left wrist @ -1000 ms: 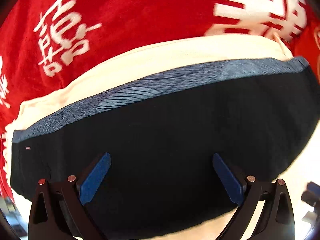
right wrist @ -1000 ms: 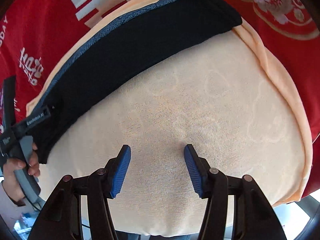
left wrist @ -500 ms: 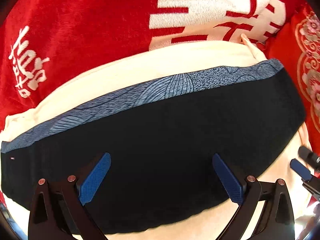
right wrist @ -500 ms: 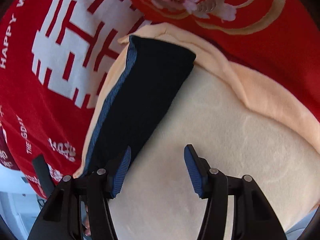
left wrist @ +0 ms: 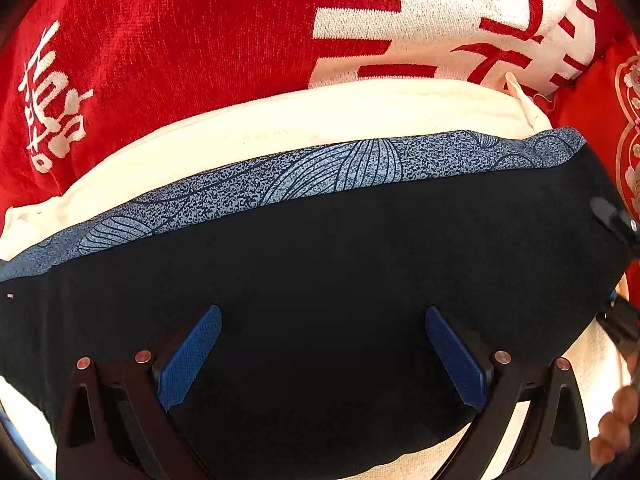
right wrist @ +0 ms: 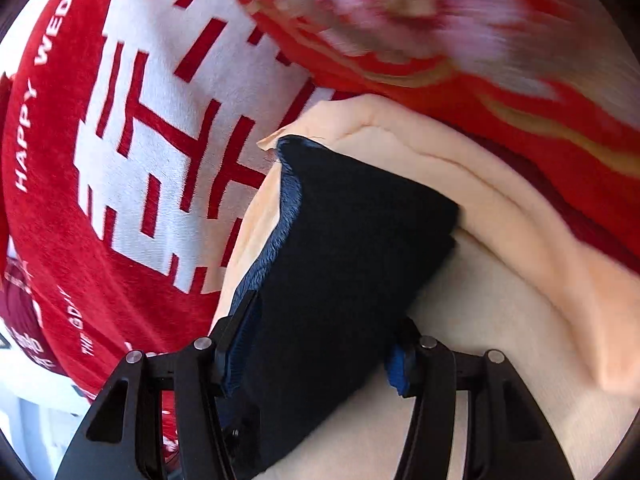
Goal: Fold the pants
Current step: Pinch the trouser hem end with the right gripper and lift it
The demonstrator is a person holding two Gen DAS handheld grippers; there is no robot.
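The folded dark pants (left wrist: 320,280) are laid on a cream cloth (left wrist: 304,128) over a red blanket (left wrist: 180,40). The left hand-held gripper (left wrist: 322,354) is held wide open above them. The right hand-held gripper (right wrist: 316,352) is seen straddling the pants' end, fabric between its blue pads; whether it is clamped cannot be told.

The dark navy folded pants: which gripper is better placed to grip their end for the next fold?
Right. The right gripper straddles the end of the dark navy folded pants; the left gripper is open, over their middle.
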